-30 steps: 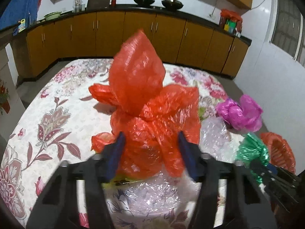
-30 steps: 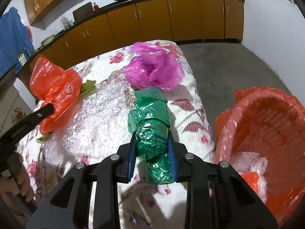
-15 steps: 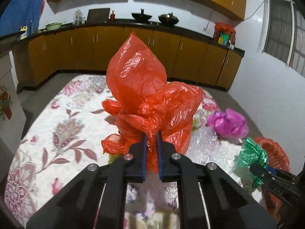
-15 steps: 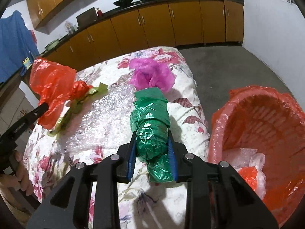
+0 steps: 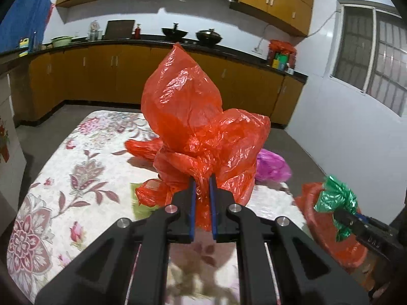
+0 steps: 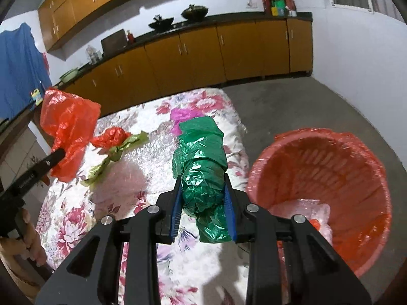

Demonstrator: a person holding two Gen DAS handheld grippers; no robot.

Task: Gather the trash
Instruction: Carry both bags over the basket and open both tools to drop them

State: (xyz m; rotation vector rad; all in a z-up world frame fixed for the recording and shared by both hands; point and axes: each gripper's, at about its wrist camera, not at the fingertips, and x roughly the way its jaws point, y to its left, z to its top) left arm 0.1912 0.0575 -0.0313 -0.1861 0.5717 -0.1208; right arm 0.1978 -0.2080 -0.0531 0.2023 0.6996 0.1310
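My left gripper (image 5: pixel 202 190) is shut on a crumpled orange plastic bag (image 5: pixel 198 127), lifted above the floral-covered table (image 5: pixel 63 178). The same orange bag (image 6: pixel 67 122) hangs at the left of the right wrist view. My right gripper (image 6: pixel 203 198) is shut on a rolled green plastic bag (image 6: pixel 201 167), held above the table's right edge beside the orange bin (image 6: pixel 323 185). The green bag (image 5: pixel 335 198) also shows at the right in the left wrist view. A purple bag (image 5: pixel 272 165) lies on the table. So do a small red wad (image 6: pixel 112 137) and an olive strip (image 6: pixel 114 155).
The liner-fitted orange bin holds clear and orange wrappers and stands on the grey floor (image 6: pixel 292 106) right of the table. Bubble wrap (image 6: pixel 157 150) lies on the tablecloth. Wooden cabinets (image 6: pixel 203 56) line the far wall. A hand (image 6: pixel 30 239) grips the left tool's handle.
My left gripper went from open around the orange bag to shut on it, then lifted it off the table. My right gripper rose with the green bag, nearer the bin.
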